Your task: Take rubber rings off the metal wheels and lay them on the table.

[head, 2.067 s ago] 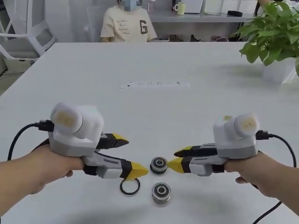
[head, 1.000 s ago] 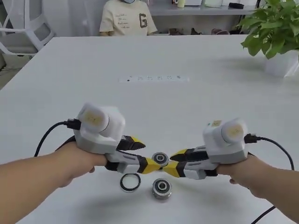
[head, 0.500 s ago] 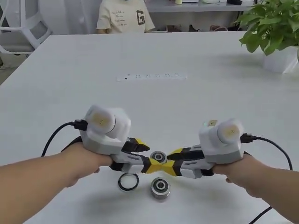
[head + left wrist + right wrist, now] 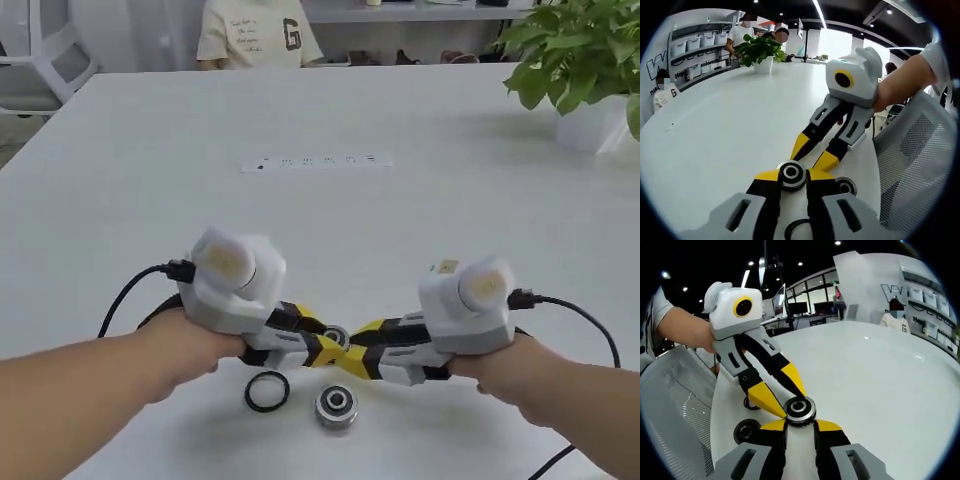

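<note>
Holding both grippers low over the white table (image 4: 120, 180), the person has them tip to tip in the head view. The left gripper (image 4: 318, 338) points right, jaws narrowed down, yellow tips on the metal wheel (image 4: 337, 337). A loose rubber ring (image 4: 267, 391) lies flat on the table just below that gripper's jaws, apart from them. The second wheel (image 4: 337, 407) sits just right of the ring, below the gripped wheel, with nothing touching it. The right gripper (image 4: 360, 345) points left, jaws also nearly closed, tips on the same wheel from the other side. The tips hide most of that wheel here, so I can't tell if it is lifted or resting. The power strip (image 4: 315, 160), a seated person (image 4: 250, 30) and a potted plant (image 4: 575, 50) are at the far side.

The left gripper view gives the grip better. The left gripper (image 4: 792, 176) has its tips pressed to either side of the metal wheel (image 4: 791, 173), which has a dark outer band and a silver hub. The right gripper (image 4: 813, 153) comes in from the upper right, jaws slightly apart, tips at the wheel's far edge. The second wheel (image 4: 845, 186) is beside the own jaws on the right. An arc of the rubber ring (image 4: 797, 231) shows low between them. A mesh chair (image 4: 920, 150) is at the right.

In the right gripper view, the right gripper (image 4: 800, 424) has the metal wheel (image 4: 800, 410) seated at its tips. The left gripper (image 4: 784, 396) enters from the left, lower tip touching the wheel and upper tip at its top edge. The second wheel (image 4: 747, 430) is low on the left.
</note>
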